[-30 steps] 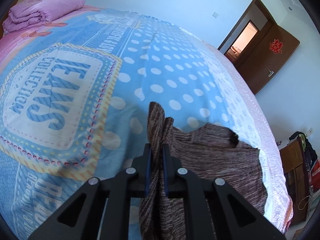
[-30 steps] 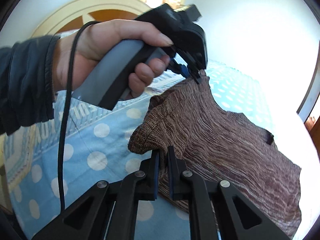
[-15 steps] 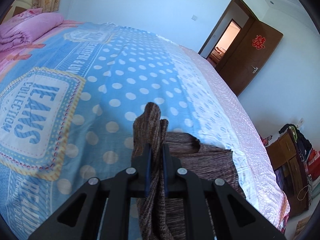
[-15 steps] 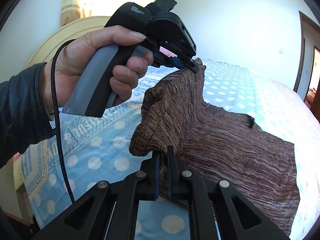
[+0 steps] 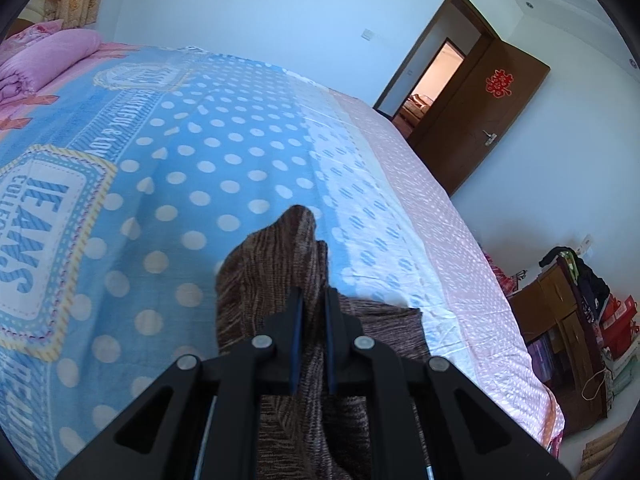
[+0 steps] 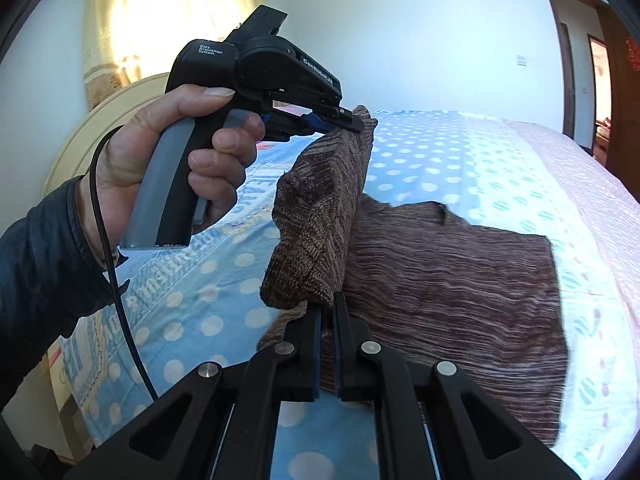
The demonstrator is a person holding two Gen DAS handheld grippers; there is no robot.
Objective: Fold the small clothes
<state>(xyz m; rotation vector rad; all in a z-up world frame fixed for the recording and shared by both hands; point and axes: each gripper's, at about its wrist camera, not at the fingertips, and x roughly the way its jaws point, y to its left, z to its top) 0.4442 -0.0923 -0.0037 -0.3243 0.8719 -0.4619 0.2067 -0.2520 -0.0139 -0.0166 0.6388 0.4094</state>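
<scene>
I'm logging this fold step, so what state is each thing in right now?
Brown knit garment: one edge lifted, the rest flat on the bed.
Left gripper: shut on the garment.
Right gripper: shut on the garment.
Door: open.
Pink quilt: folded.

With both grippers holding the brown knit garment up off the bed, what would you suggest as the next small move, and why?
Probably carry the lifted edge across and lay it on the flat part of the brown garment. The left gripper and right gripper are both shut on one raised edge, while the rest lies spread on the bedspread, so the fold looks half made.
</scene>
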